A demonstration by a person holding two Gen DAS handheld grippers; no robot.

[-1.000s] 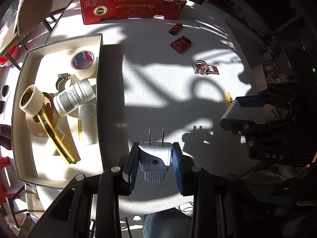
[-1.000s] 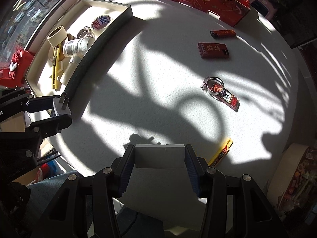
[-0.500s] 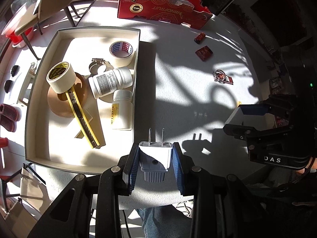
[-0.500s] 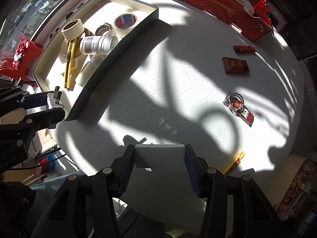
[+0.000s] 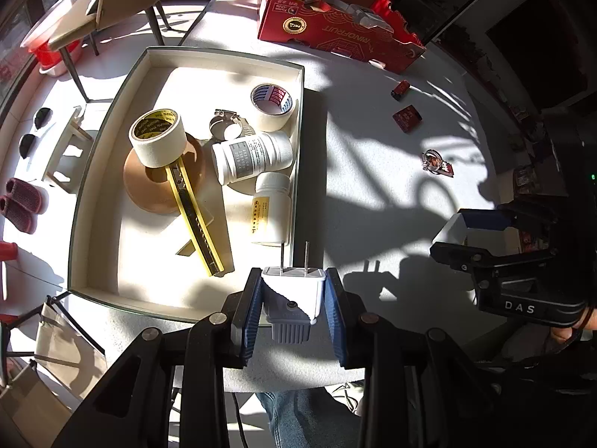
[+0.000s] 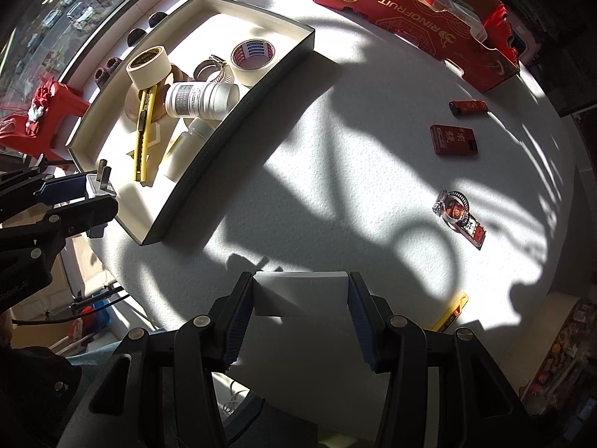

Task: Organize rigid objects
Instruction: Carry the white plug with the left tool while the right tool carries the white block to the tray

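Observation:
My left gripper [image 5: 293, 298] is shut on a white two-prong plug adapter [image 5: 293, 295], held above the near right corner of the cream tray [image 5: 112, 156]. The tray holds two tape rolls [image 5: 156, 136], two white bottles [image 5: 252, 156], a yellow utility knife [image 5: 194, 216], a hose clamp and a brown disc. My right gripper [image 6: 300, 317] is shut on a white box [image 6: 300, 293] above the table's near edge; it also shows in the left wrist view [image 5: 470, 231]. The left gripper shows at the left of the right wrist view [image 6: 95, 198].
On the white table lie a red card box [image 6: 453, 140], a red lighter [image 6: 468, 106], a hose clamp with red tag [image 6: 459, 214] and a small yellow knife [image 6: 453, 310]. A red carton [image 5: 335, 30] stands at the back. Chairs and slippers are on the floor at left.
My left gripper has moved left and up with the plug, from beside the tray to over its near right corner. The right gripper has also shifted left with the box.

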